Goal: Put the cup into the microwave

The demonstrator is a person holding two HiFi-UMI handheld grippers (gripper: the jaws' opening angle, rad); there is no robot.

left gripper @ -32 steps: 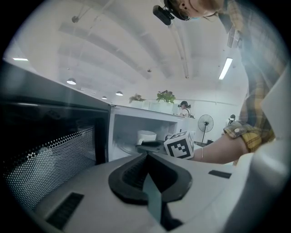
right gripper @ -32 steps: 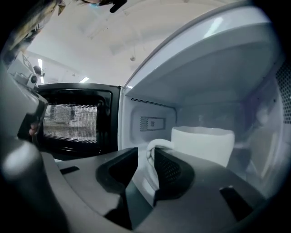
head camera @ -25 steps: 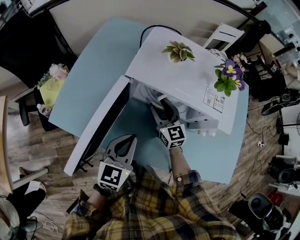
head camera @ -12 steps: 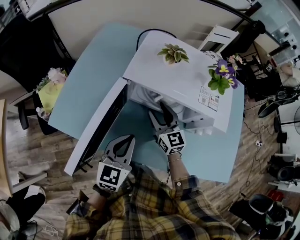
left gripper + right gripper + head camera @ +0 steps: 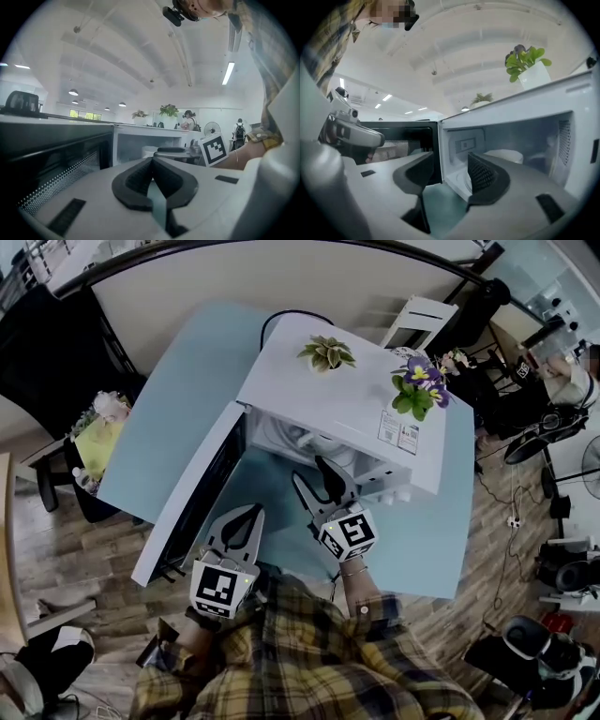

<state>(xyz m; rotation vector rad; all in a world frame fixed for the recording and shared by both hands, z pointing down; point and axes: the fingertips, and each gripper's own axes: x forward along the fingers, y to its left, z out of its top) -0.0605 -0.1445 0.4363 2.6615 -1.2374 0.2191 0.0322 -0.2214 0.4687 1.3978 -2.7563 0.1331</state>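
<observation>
The white microwave [image 5: 347,409] stands on the light blue table [image 5: 178,418] with its door [image 5: 192,493] swung wide to the left. Inside, a white cup [image 5: 504,155] sits on the cavity floor; the left gripper view also shows the cup [image 5: 150,151]. My right gripper [image 5: 312,472] is just outside the opening, pointing in, open with nothing between its fingers [image 5: 483,173]. My left gripper [image 5: 246,517] hangs lower left beside the door's edge, jaws together and empty [image 5: 152,161].
A small succulent [image 5: 326,353] and a pot of purple flowers [image 5: 417,385] stand on top of the microwave. The open door juts out past the table's front edge. A chair with soft items [image 5: 98,427] is at the left.
My right gripper has drawn back out of the microwave toward me and risen, leaving the cup inside. The left gripper has lifted slightly.
</observation>
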